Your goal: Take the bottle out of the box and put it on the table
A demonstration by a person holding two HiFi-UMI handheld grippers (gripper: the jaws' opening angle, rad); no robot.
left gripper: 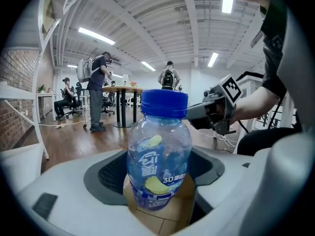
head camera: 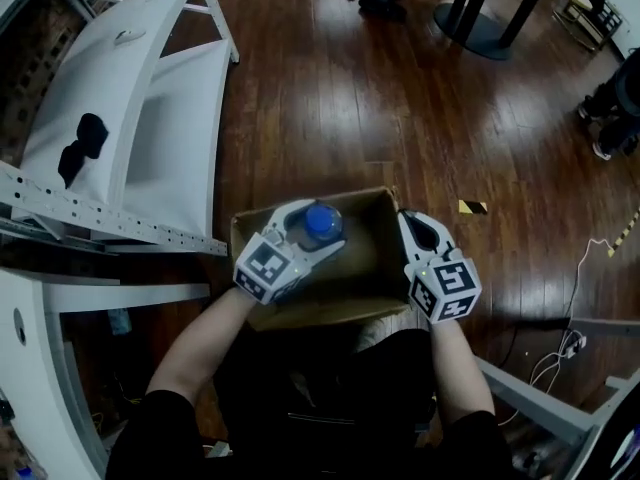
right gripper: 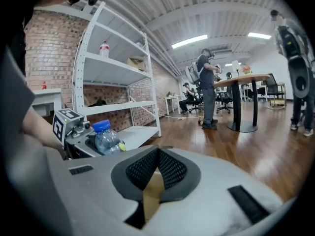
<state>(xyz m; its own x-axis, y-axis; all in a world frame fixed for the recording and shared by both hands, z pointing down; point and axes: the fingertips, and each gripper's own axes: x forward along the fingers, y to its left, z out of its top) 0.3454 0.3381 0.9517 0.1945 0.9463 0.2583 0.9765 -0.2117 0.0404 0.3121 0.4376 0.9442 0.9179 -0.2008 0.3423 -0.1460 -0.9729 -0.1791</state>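
Note:
A clear plastic bottle [head camera: 322,223] with a blue cap stands upright between the pads of my left gripper [head camera: 317,232], which is shut on it over the open cardboard box [head camera: 368,264]. In the left gripper view the bottle [left gripper: 160,151] fills the gap between the jaws, with cardboard [left gripper: 170,219] just under its base. My right gripper [head camera: 413,225] sits at the box's right wall. In the right gripper view its jaws are nearly together, pinching a strip of the box's cardboard [right gripper: 153,188]. From there the bottle [right gripper: 106,140] shows at the left.
A white metal shelf rack [head camera: 150,118] stands to the left on the wooden floor. A round table base [head camera: 480,28] is at the far right back, and cables [head camera: 570,348] lie at the right. Several people stand or sit in the background.

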